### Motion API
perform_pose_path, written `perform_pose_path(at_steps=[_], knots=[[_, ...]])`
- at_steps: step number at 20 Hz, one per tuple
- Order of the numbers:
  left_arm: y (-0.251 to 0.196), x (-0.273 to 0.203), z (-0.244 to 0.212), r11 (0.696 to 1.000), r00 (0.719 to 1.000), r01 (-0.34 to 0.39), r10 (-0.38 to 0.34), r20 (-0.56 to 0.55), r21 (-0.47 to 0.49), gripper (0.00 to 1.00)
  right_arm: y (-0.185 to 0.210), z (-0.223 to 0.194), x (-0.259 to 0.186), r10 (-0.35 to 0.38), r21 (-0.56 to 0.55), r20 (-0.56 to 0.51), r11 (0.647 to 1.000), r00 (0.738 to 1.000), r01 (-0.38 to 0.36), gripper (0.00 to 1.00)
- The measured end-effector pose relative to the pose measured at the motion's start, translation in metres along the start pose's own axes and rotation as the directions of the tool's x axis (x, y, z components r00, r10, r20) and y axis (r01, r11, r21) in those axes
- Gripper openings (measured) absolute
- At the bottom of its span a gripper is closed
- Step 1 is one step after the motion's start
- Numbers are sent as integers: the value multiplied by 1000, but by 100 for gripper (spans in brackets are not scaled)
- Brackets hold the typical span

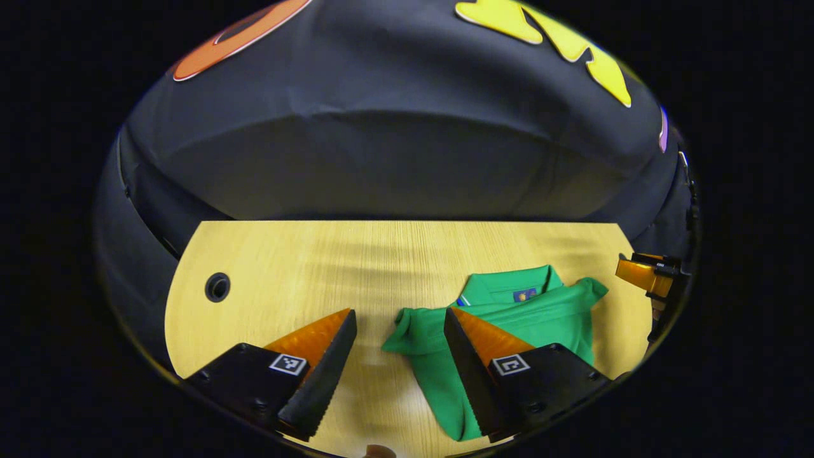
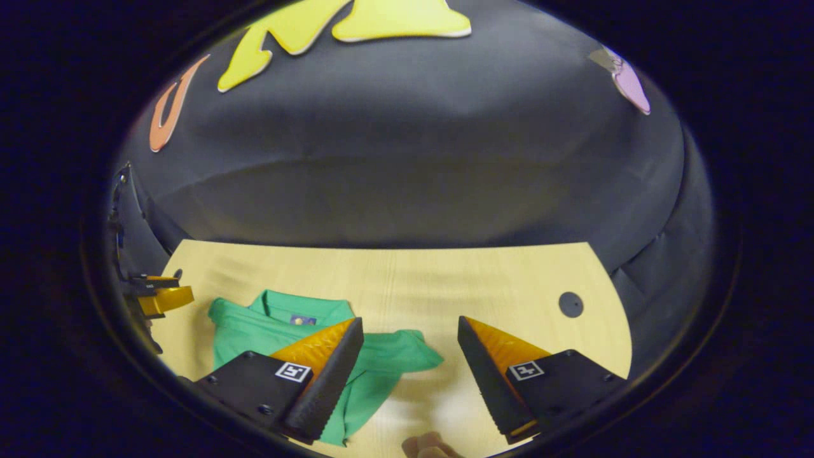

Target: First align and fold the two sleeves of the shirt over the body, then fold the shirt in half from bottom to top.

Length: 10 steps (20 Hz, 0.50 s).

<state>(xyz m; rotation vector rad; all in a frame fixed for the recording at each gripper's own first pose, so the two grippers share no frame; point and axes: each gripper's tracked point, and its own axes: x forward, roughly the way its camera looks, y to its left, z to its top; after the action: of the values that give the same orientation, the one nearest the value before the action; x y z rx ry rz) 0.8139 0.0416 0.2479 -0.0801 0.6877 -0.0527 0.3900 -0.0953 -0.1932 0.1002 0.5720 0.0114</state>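
a green short-sleeved polo shirt of soft knit fabric [image 1: 540,318] lies flat on the pale wood-grain table [image 1: 356,267], collar toward the black cloth wall, both sleeves spread outward and unfolded. no containers are present.

left gripper [image 1: 399,375]: jaws wide apart, holding nothing, hovering above the table at the shirt's sleeve; one wedge-shaped finger with a ribbed inner face overlaps the shirt body in the left gripper view. a round dark cable hole [image 1: 217,287] sits in the tabletop on the far side from the shirt.

right gripper [image 2: 410,381]: jaws wide apart, empty, above the other sleeve [image 2: 407,353]. in the right gripper view a covered round port [image 2: 570,305] marks the table, and part of a hand [image 2: 429,445] appears at the bottom edge.
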Motion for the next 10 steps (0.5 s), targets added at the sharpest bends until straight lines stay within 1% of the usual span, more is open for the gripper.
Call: perform_pose_path(at_steps=[3,4,5,6,7,10], knots=[[2,-57,25,1000,996,-3,3,88,-3,92,2,33,-67,-12,26,102,1000,995,9,96],[5,-82,34,1000,992,-2,3,129,-3,100,4,42,-91,-16,37,137,999,990,11,96],[8,-107,42,1000,986,-3,4,165,-5,95,4,50,-117,-24,45,176,999,984,16,96],[11,-133,48,1000,980,-1,2,199,-7,96,8,57,-145,-21,47,215,999,976,11,94],[12,-158,52,1000,974,-2,4,228,-8,96,9,61,-171,-27,44,251,999,968,17,94],[20,-232,61,1000,944,-11,5,330,16,96,15,62,-247,-53,7,340,999,939,54,99]])
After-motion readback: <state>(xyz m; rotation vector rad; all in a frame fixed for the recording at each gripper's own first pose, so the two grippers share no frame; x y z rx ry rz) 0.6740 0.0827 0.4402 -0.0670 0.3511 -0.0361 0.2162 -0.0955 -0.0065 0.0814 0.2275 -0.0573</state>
